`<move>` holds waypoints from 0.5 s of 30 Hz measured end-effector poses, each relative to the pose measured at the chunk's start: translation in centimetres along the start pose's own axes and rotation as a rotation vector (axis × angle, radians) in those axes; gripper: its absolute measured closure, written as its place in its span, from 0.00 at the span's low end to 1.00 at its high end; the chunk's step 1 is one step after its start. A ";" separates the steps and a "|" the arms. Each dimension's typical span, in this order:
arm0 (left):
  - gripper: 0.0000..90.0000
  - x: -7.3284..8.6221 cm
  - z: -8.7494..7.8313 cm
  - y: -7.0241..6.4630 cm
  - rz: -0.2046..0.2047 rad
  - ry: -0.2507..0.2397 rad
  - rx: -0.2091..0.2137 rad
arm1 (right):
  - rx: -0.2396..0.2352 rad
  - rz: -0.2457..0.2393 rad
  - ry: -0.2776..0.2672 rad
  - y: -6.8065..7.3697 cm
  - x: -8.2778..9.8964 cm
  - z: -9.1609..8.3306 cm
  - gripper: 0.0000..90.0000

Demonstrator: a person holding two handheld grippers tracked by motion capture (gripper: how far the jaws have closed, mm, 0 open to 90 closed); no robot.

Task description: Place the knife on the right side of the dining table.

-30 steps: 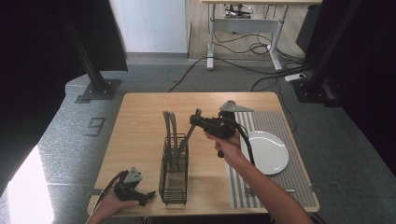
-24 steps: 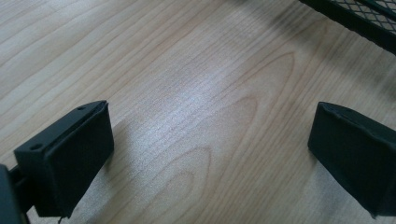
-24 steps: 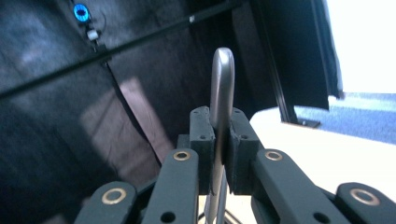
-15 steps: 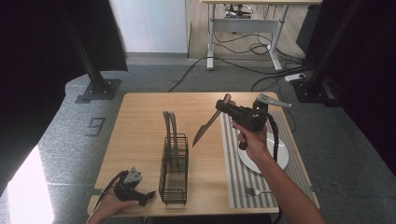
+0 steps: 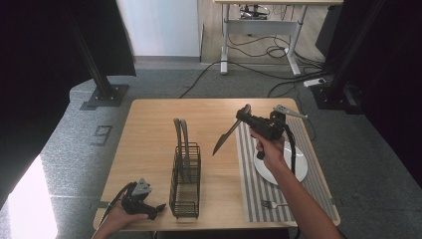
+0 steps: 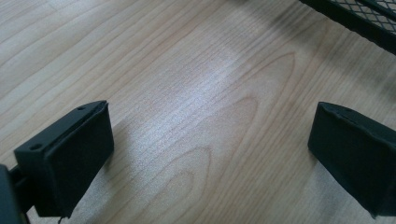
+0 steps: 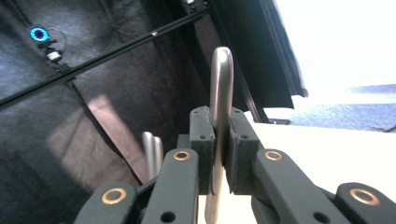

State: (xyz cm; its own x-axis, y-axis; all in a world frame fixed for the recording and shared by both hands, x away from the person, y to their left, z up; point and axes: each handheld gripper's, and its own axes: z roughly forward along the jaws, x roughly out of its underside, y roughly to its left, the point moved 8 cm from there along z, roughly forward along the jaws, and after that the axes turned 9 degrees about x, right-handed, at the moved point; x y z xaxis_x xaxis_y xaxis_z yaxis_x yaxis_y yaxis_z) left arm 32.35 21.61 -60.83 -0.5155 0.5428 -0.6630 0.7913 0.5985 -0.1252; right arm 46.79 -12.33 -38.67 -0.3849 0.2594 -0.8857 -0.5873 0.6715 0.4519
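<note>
Carrying a table knife [image 5: 225,138] away from the wire cutlery caddy [image 5: 185,180] and over toward the striped placemat [image 5: 263,186] on the right half of the table [image 5: 149,124]. Right gripper [image 5: 245,114] clamped tight on the handle end, blade hanging down-left in the air, tip hovering above bare wood just left of the placemat's left edge. In the right gripper view, pads [image 7: 201,140] squeezing the metal handle [image 7: 220,93] from both sides, handle sticking up past them.

Compared with a second ago: knife sitting right over the caddy then, gripper close to the two utensil handles [image 5: 181,134] poking out of it. Half a second ago, already swung right above the placemat's far end. Now drifting back a touch toward the near side, blade angled lower. So, looking like the pull-out step being done and the set-down step starting, probably aiming for a spot beside the white plate [image 5: 298,172]. Fork [image 5: 271,203] already lying on the placemat near its front edge.

Left gripper [image 5: 149,206] not budging at all, parked at the table's front left corner beside the caddy, jaws spread wide apart over empty wood [image 6: 201,93], holding nothing.
</note>
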 end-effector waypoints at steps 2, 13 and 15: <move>0.00 0.0 0.0 0.0 0.000 0.000 0.000 | 0.009 0.004 0.004 -0.3 0.2 0.1 0.92; 0.00 0.0 0.0 0.0 -0.001 0.000 0.000 | 0.088 0.006 0.041 -2.9 1.8 1.0 0.92; 0.00 0.0 0.0 0.0 -0.001 0.000 -0.001 | 0.105 0.002 0.045 -3.4 2.0 1.2 0.92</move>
State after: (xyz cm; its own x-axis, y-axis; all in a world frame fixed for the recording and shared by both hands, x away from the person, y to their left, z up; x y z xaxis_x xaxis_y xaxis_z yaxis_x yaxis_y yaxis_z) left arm 32.34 21.61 -60.83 -0.5162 0.5422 -0.6630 0.7906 0.5993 -0.1254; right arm 48.88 -13.30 -42.09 -0.4187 0.2312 -0.8782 -0.5094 0.7408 0.4379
